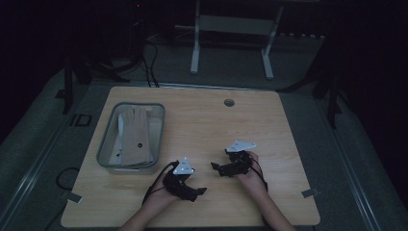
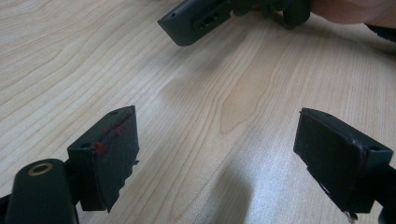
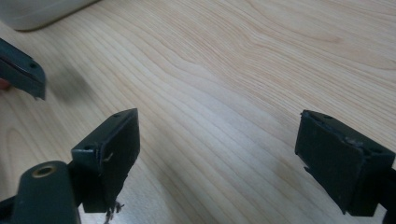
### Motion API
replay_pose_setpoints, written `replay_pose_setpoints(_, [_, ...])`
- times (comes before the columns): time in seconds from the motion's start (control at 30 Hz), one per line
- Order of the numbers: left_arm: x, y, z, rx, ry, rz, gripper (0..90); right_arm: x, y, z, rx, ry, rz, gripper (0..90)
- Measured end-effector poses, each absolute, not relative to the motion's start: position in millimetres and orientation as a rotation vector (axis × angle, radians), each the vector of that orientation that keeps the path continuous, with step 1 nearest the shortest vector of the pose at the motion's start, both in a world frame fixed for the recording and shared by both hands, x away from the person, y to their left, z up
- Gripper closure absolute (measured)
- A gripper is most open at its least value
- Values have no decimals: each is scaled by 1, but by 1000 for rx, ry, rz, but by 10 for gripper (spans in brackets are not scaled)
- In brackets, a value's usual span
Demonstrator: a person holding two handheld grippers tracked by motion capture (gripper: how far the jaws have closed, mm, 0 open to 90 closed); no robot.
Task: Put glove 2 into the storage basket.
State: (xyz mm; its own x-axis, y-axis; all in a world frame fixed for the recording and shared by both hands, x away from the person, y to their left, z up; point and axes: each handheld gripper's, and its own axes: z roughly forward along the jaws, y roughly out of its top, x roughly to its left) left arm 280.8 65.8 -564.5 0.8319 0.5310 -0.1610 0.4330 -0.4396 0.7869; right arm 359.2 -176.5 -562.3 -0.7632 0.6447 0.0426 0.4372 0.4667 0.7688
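The left hand-held gripper (image 1: 199, 191) lies low over the bench (image 1: 211, 120) near the middle of its near edge, held in the person's left hand (image 1: 161, 195), with its tips turned toward the right edge. Its jaws stand wide apart, and in the left gripper view (image 2: 217, 154) bare wood grain shows between them, with nothing in the gap. The right hand-held gripper (image 1: 215, 166) sits just beside it, a little farther from the near edge, held in the right hand (image 1: 250, 175), its tips turned toward the left edge so the two tools face each other, close but apart. Its jaws are also spread wide with nothing between them, as the right gripper view (image 3: 217, 156) shows over plain wood. One jaw of the right tool appears at the top of the left gripper view, and one jaw of the left tool at the left side of the right gripper view. Toward the left edge of the bench stands a grey tray (image 1: 108, 139) holding a beige glove (image 1: 136, 134), laid flat with its fingers pointing to the far edge. A small round hole (image 1: 229, 102) sits near the far edge.
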Motion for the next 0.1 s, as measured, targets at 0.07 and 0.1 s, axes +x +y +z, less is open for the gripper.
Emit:
replay_pose_setpoints(0.07, [280,66,-564,2095,702,142,143,359,-177,-563,930,2461,1169,140])
replay_pose_setpoints(0.1, [280,66,-564,2095,702,142,143,358,-177,-564,926,2463,1162,140])
